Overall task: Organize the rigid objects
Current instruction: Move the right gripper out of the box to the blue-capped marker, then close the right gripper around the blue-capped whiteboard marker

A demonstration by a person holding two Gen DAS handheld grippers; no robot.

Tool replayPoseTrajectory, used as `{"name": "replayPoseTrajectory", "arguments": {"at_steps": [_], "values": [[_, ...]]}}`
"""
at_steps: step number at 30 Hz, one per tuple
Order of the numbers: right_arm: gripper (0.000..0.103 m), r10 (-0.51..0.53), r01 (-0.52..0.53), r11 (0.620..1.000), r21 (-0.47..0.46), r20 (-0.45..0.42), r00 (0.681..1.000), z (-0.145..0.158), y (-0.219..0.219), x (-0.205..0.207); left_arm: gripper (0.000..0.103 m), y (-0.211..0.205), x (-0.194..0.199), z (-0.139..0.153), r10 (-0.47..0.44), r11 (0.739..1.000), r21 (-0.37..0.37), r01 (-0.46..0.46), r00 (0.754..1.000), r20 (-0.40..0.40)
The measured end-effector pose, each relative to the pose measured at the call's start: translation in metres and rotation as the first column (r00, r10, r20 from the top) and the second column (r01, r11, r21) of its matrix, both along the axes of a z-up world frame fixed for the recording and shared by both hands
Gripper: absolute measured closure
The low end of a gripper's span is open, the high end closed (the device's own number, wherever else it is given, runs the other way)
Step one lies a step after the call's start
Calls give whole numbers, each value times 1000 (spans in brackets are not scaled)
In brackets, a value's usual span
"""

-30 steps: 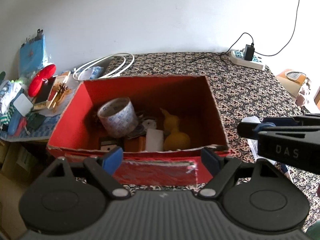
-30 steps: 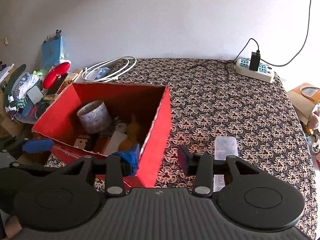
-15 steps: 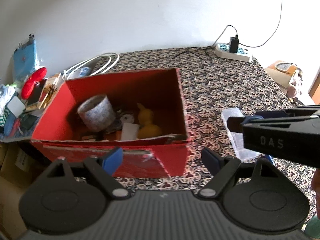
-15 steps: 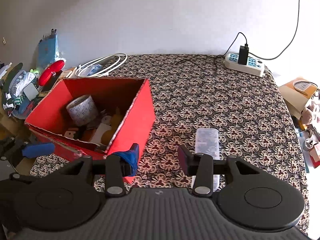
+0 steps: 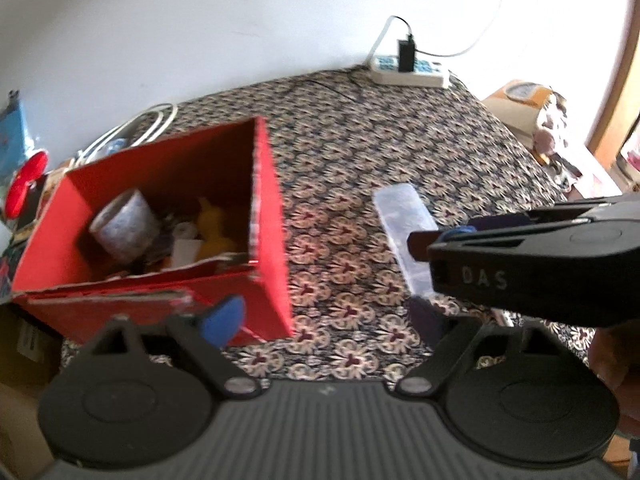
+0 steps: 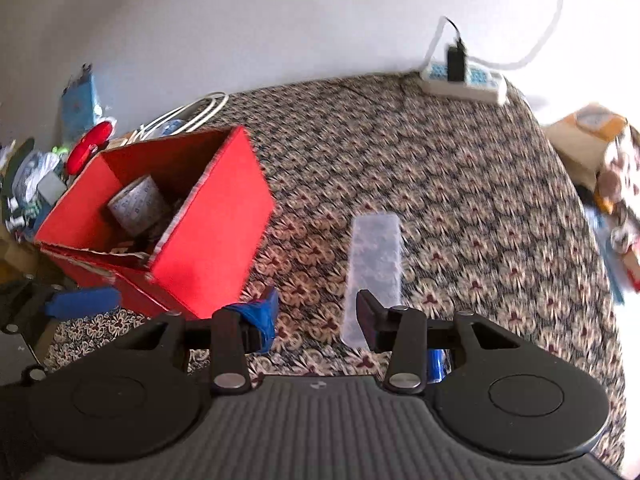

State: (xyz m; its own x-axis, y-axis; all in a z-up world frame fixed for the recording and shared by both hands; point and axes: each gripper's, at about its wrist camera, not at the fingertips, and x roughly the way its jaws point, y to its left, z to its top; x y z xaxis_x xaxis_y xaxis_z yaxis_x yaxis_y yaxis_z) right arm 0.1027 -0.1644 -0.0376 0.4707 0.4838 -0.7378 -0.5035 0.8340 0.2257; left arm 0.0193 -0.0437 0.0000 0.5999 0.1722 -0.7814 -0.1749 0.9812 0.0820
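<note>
Both claws are on the move here, and both are empty! Left claw [image 5: 324, 316] has its jaws spread as wide as they go, having just been opening, with nothing between them but patterned cloth. Right claw [image 6: 316, 314] has its jaws apart too, nothing gripped, angled down over the worktop [image 6: 460, 184].

The prize looks to be the clear plastic case [image 6: 374, 268], lying flat on the worktop just ahead of the right claw, its near end running under the right-hand finger in that view. Beside it, apart from it, sits the red box [image 5: 268, 240], already holding a roll of tape [image 5: 124, 226], a yellow figure [image 5: 214, 232] and other bits I can't make out.

Now the dangers, as I judge them. That case is low, smooth and see-through; come down off-centre and a finger could skid it across the cloth or pinch one edge so it flips. From the left wrist view the right claw [image 5: 416, 242] crosses close in front of the left one, so two claws converging could clash. And the red box has a torn near wall, so a careless swing could knock it.
</note>
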Motion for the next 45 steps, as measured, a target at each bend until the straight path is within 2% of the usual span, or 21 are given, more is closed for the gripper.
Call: {"name": "replayPoseTrajectory", "arguments": {"at_steps": [5, 9, 18, 29, 32, 36, 45], "values": [[76, -58, 60, 997, 45, -48, 997, -15, -35, 7, 1, -24, 8, -4, -51, 999, 8, 51, 999, -1], [76, -113, 121, 989, 81, -99, 989, -28, -66, 15, 1, -35, 21, -15, -63, 998, -7, 63, 997, -36], [76, -208, 238, 965, 108, -238, 949, -67, -124, 25, 1, -57, 43, -50, -136, 987, -107, 122, 982, -131], [76, -213, 293, 940, 174, -372, 904, -94, -155, 35, 1, -74, 67, -91, -225, 941, -302, 150, 946, -234], [77, -191, 287, 940, 185, -413, 890, -105, -156, 37, 1, -81, 71, -98, -241, 939, -306, 160, 939, -246], [77, -185, 281, 939, 198, -396, 899, -107, -157, 37, 1, -85, 78, -107, -261, 929, -331, 167, 928, -264], [77, -152, 266, 938, 222, -425, 892, -110, -162, 42, 1, -86, 86, -112, -242, 939, -309, 151, 928, -282]]}}
